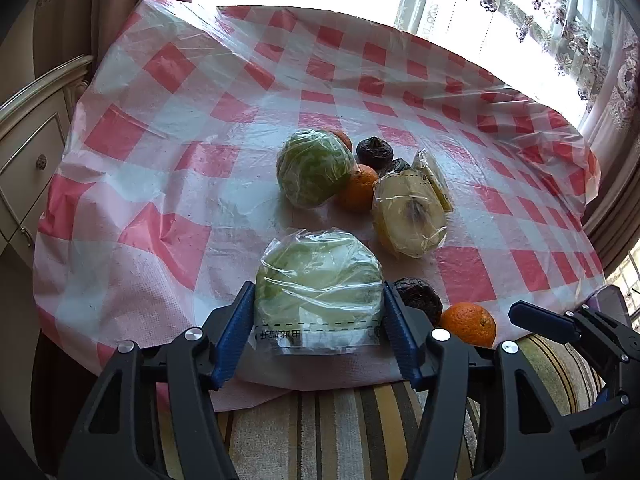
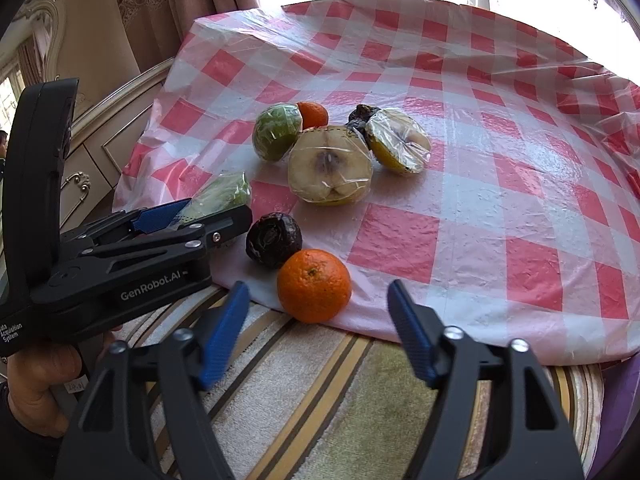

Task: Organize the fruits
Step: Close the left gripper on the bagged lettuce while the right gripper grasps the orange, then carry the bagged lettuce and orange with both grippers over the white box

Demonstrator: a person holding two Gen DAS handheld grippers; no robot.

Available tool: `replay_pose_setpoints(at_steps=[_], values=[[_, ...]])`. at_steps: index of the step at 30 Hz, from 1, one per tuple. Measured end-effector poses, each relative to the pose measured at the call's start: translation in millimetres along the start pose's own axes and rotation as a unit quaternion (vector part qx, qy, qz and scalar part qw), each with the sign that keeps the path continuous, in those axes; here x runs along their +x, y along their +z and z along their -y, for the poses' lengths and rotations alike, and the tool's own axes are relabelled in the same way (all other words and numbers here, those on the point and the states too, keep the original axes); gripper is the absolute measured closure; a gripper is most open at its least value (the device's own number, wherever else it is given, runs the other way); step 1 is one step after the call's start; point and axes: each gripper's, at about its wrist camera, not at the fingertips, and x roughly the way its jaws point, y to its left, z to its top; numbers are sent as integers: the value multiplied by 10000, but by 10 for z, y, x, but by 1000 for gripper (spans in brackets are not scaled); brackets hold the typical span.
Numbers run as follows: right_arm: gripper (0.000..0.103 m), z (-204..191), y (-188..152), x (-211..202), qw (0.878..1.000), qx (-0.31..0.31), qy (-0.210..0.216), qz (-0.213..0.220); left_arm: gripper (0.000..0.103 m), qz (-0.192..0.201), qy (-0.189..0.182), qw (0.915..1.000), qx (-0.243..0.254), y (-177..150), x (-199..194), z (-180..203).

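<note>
My left gripper [image 1: 319, 292] has its blue pads against both sides of a plastic-wrapped green fruit half [image 1: 318, 280] at the near edge of the table. In the right wrist view that gripper [image 2: 208, 216] comes in from the left with the green half [image 2: 224, 194] between its fingers. My right gripper [image 2: 318, 296] is open around an orange [image 2: 314, 286], with a gap on each side. A dark wrinkled fruit [image 2: 274, 244] touches the orange. Further back lie a wrapped whole green fruit [image 1: 314, 168], two wrapped yellow halves [image 1: 410, 216] [image 1: 434, 180], two oranges and more dark fruits.
A red and white checked plastic cloth [image 1: 160, 128] covers the table. A striped fabric [image 2: 320, 400] lies below its near edge. A cream cabinet with drawers [image 1: 36, 152] stands at the left. Windows with flowered curtains [image 1: 560, 20] are behind. A person's hand [image 2: 36, 380] holds the left gripper.
</note>
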Motion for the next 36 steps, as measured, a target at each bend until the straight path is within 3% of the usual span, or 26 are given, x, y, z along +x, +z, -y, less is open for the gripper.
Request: replay_pose_setpoints(at_steps=[2, 5, 6, 14, 23, 36], values=[[33, -11, 1, 9, 10000, -22, 65, -23, 45, 1, 11, 10000, 36, -5, -3, 14], [58, 1, 5, 76, 9997, 29, 172, -170, 45, 18, 19, 10000, 86, -22, -16, 41], [61, 11, 4, 98, 9996, 62, 185, -221, 45, 22, 9, 10000, 92, -26, -20, 45], [65, 33, -9, 26, 9995, 124, 299, -47, 45, 133, 61, 9997, 179, -34, -106, 116], [65, 325, -54, -226, 9971, 634, 340, 246, 45, 228, -18, 9989, 418, -18, -235, 329], [65, 1165, -394, -854, 9865, 1491, -140, 661, 45, 248, -481, 9902, 1288, 43, -246, 1178]])
